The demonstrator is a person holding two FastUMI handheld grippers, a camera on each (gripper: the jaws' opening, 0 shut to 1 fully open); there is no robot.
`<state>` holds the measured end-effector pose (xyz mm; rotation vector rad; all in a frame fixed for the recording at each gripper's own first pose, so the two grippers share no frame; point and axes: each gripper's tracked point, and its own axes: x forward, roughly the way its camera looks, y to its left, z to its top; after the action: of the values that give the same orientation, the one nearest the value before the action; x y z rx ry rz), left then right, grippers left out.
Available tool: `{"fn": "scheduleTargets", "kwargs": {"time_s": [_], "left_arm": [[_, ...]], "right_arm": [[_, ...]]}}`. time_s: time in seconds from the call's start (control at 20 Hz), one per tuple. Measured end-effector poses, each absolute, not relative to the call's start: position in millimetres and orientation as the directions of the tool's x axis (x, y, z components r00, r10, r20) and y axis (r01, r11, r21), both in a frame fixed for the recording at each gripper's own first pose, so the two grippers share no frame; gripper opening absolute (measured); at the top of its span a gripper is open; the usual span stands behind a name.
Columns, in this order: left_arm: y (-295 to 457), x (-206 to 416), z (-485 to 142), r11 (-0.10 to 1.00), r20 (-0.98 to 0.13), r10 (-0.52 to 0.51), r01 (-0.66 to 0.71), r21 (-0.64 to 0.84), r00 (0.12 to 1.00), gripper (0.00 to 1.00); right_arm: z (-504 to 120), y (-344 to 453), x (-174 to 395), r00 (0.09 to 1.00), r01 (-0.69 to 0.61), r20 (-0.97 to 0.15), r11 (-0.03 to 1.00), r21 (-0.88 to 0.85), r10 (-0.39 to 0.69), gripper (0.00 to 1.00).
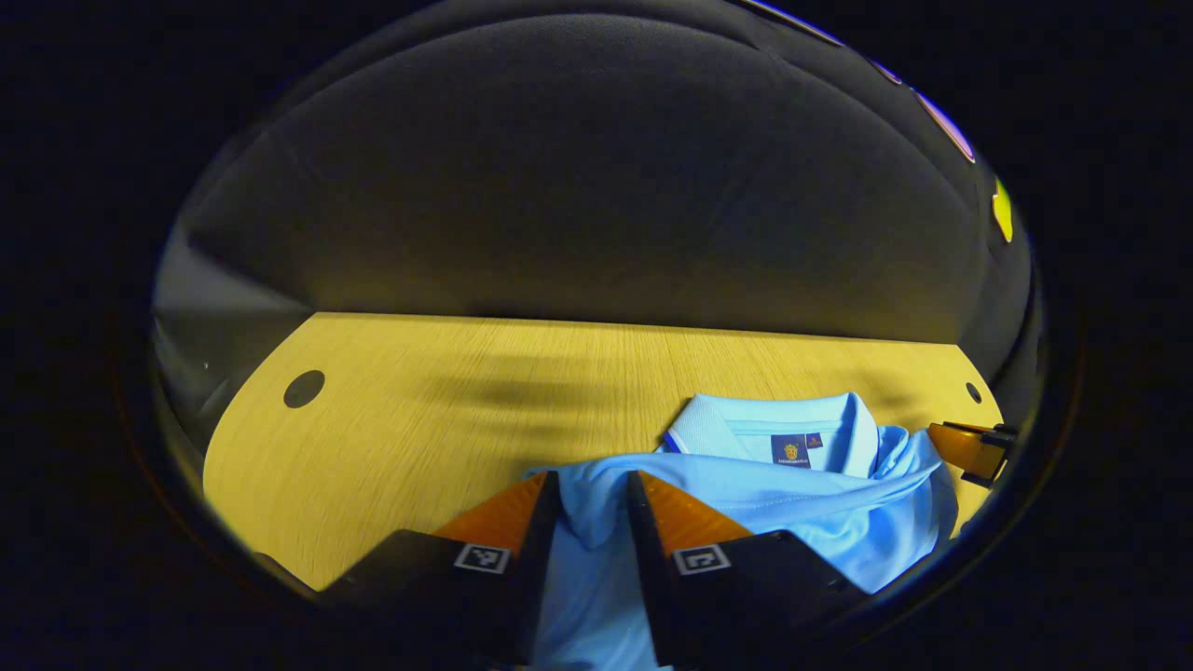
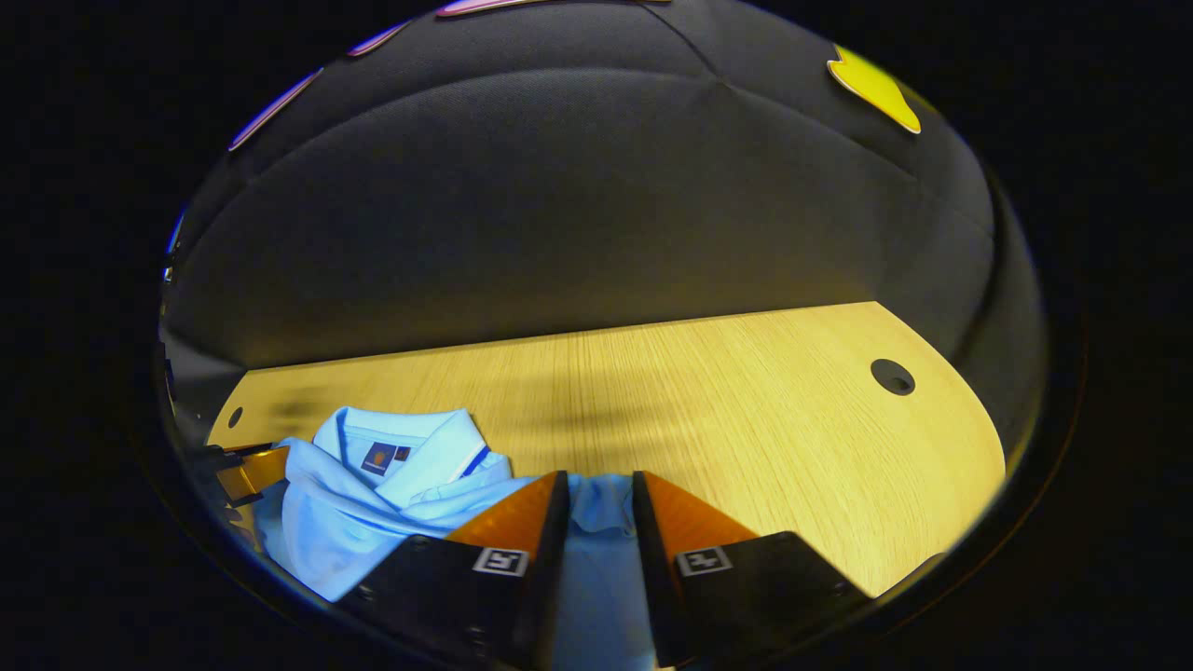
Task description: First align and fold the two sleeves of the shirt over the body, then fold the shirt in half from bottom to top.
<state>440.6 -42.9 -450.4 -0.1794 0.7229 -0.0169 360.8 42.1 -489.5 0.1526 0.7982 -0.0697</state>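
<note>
A light blue polo shirt (image 1: 802, 508) lies bunched on the wooden table (image 1: 419, 419), its collar (image 1: 774, 424) toward the back. My left gripper (image 1: 594, 480) is shut on a fold of the shirt's fabric, which fills the gap between its fingers. In the right gripper view the shirt (image 2: 354, 522) lies at the lower left with the collar (image 2: 401, 445) up. My right gripper (image 2: 599, 480) is likewise shut on a blue edge of the shirt. A finger of the right gripper (image 1: 965, 445) shows at the shirt's far side, and a finger of the left gripper (image 2: 250, 471) shows beside the collar.
The table (image 2: 746, 410) ends at the black cloth wall behind. It has round cable holes near its back corners (image 1: 304, 388) (image 2: 892, 376). Bare wood stretches beyond the collar and to the outer side of each gripper.
</note>
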Motion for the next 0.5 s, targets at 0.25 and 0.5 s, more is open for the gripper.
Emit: {"fn": "scheduleTargets", "kwargs": {"time_s": [0.25,0.5], "left_arm": [[-34.3,438.2,-448.6,0.993,-0.656,-0.021,-0.058,-0.099,0.755,0.80],[-33.7,436.8,-430.6,0.996,-0.620,-0.018,-0.040,-0.080,0.784,0.96]], "right_arm": [[-482.3,40.1,362.1,0.710,0.117,-0.704,0.988,0.105,-0.009,0.83],[-465.3,38.2,362.9,0.740,0.126,-0.673,0.985,0.116,-0.015,0.98]]}}
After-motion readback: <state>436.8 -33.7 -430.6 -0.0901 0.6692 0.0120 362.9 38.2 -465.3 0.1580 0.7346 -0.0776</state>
